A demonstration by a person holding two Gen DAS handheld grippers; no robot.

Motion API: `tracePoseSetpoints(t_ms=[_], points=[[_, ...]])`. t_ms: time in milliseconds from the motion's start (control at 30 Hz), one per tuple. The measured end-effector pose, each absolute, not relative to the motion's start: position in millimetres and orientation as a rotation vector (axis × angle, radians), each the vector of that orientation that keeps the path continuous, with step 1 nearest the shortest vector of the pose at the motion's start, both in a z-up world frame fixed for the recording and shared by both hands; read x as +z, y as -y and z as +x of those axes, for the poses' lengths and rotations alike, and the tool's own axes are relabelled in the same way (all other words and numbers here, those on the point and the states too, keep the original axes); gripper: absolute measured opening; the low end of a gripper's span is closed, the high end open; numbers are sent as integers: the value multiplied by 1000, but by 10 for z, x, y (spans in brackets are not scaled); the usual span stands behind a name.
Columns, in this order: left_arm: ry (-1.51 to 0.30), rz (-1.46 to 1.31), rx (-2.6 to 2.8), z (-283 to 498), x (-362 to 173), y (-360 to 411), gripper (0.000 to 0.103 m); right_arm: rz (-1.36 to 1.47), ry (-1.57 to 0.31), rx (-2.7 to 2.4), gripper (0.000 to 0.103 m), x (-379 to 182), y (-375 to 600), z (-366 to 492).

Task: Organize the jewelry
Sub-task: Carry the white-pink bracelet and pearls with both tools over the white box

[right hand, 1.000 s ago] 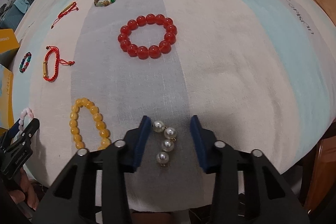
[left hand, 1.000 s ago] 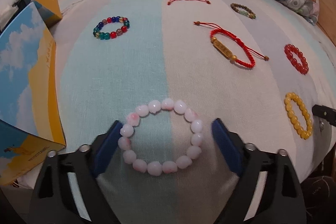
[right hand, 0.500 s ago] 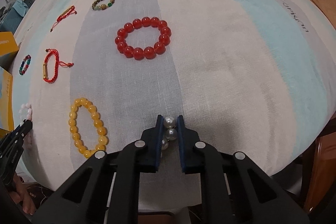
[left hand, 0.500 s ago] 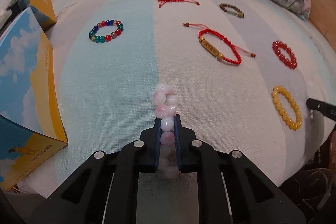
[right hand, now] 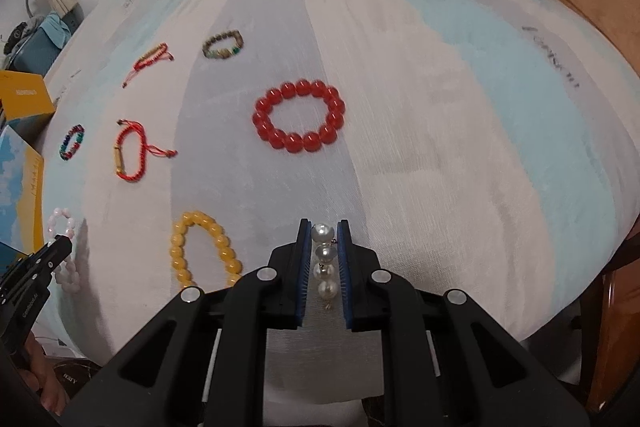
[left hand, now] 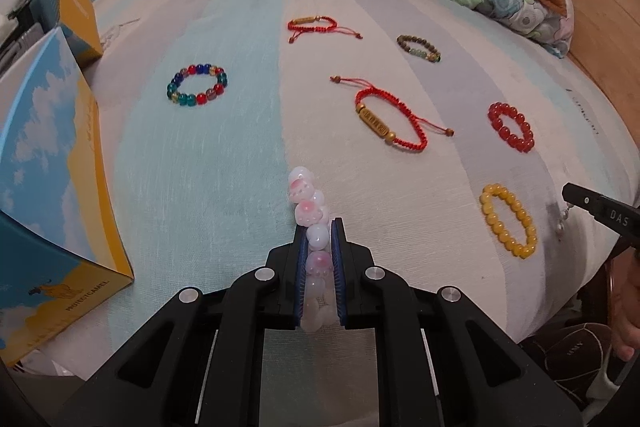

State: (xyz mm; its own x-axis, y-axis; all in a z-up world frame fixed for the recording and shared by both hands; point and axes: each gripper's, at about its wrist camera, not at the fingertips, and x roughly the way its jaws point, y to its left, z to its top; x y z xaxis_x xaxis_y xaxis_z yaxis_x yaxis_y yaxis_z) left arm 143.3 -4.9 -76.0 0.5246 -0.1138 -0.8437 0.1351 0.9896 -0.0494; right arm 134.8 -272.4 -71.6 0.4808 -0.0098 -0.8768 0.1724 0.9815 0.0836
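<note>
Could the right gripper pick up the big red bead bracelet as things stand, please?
Probably not yet: the right gripper is shut on the pearl strand. The path ahead to the red bead bracelet looks free of obstacles.

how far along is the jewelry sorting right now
Nothing looks put away yet. In hand: left gripper is shut on the pink bracelet, right gripper on the pearl strand. Six bracelets lie loose on the bed, including the red beads and yellow beads.
</note>
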Motion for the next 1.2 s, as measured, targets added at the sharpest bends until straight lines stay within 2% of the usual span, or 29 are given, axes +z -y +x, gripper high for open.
tracePoseSetpoints(t_ms=[567, 1200], points=[[-921, 11, -113, 1620, -107, -16, 11, 123, -953, -90, 12, -138, 2362, 1584], [-815, -38, 29, 1604, 693, -989, 11, 15, -864, 110, 12, 500, 885, 1953]])
